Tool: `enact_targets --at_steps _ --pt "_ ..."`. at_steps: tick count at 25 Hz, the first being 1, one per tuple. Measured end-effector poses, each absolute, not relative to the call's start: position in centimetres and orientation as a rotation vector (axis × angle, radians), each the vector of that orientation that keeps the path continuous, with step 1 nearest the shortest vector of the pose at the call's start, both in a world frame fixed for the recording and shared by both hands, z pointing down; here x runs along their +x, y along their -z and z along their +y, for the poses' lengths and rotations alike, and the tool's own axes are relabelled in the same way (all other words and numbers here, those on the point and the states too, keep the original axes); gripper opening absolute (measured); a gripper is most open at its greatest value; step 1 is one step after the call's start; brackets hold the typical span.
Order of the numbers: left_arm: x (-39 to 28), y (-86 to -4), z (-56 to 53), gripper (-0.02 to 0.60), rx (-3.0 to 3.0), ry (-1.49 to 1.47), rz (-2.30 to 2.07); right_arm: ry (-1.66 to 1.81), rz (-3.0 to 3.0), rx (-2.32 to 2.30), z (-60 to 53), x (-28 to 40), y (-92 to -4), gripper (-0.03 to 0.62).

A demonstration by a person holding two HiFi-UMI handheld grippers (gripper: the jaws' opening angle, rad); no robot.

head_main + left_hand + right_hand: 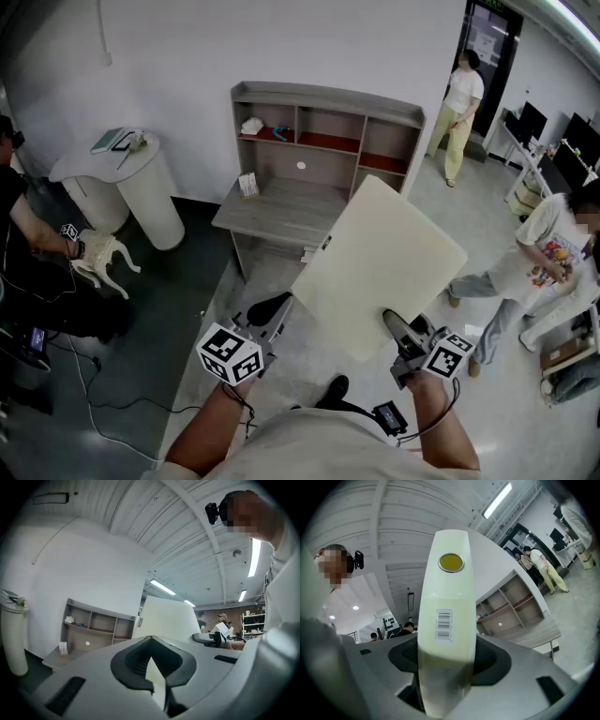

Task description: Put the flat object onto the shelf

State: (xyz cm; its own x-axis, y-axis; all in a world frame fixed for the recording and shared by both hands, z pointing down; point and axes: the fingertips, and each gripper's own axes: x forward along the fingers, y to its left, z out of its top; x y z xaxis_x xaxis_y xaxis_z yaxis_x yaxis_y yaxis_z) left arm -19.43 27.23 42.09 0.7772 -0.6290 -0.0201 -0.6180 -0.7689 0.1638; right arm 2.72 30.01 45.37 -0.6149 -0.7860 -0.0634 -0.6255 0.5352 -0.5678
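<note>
A large flat cream board point(380, 267) with rounded corners hangs tilted in the air in front of the grey shelf unit point(323, 122). My left gripper point(274, 314) is shut on its lower left edge, where a cream sliver shows between the jaws point(152, 667). The board point(166, 618) rises beyond that. My right gripper point(401, 333) is shut on the lower right edge. In the right gripper view the board's thick edge point(445, 602), with a barcode label and a yellow dot, fills the gap between the jaws point(445, 667). The shelf point(513, 604) lies beyond.
The shelf stands on a grey desk point(281, 211) against the white wall. A white round pedestal table point(141, 187) is at the left, next to a seated person point(37, 253). One person stands by the doorway point(459, 112), another crouches at right point(553, 253). Cables point(94, 394) cross the floor.
</note>
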Motion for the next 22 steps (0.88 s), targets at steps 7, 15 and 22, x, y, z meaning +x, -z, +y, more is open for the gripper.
enact_targets --at_steps 7,15,22 --pt "-19.1 -42.7 24.7 0.015 2.808 0.104 -1.015 0.745 2.464 -1.154 27.6 3.2 -46.2 0.285" --pt "-17.0 -43.7 21.2 0.015 2.79 0.076 -1.017 0.746 2.462 -1.136 24.1 5.3 -46.7 0.285" --pt "-13.1 -43.8 15.4 0.015 2.792 0.072 -1.02 0.712 2.486 -1.134 18.8 9.2 -46.3 0.285"
